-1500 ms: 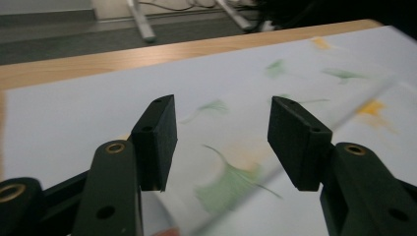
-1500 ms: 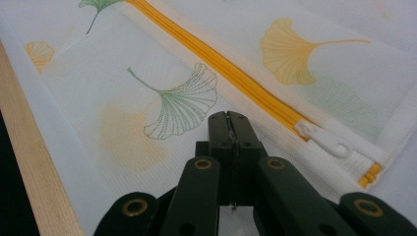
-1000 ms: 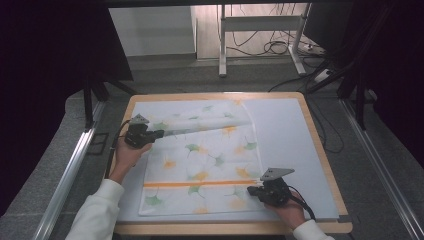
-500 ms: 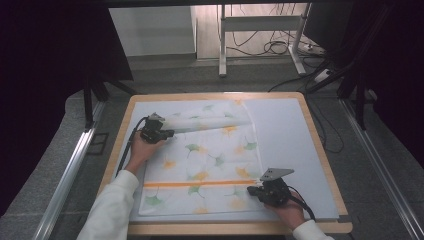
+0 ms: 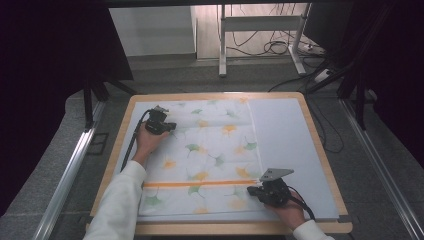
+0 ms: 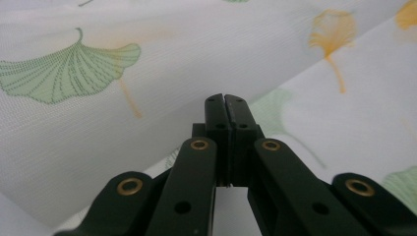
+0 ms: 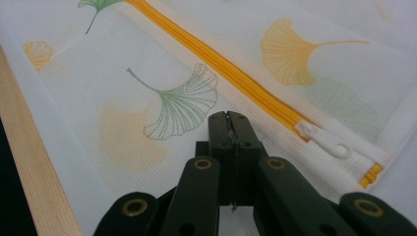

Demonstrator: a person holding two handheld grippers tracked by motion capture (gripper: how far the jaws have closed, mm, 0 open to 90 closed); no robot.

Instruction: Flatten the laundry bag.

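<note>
A white mesh bag [image 5: 210, 160] printed with green and orange ginkgo leaves lies on the white mat; an orange zipper [image 5: 200, 183] crosses its near part. My left gripper [image 5: 170, 126] is at the bag's far left corner, jaws shut, pinching a turned-over flap [image 6: 98, 98] whose fold edge runs behind the tips [image 6: 223, 98]. My right gripper [image 5: 255, 190] lies at the bag's near right edge, just below the zipper's end. Its jaws [image 7: 227, 115] are shut and rest on the mesh beside the white zipper pull [image 7: 324, 140]; I see nothing between them.
The mat sits on a wood-rimmed board [image 5: 320, 145], with bare mat [image 5: 285, 140] to the right of the bag. Metal rails [image 5: 70, 170] run along both sides. Table legs and cables [image 5: 280, 45] lie on the floor beyond.
My left gripper has moved right along the bag's far edge, taking the folded flap with it. The right gripper has stayed in place.
</note>
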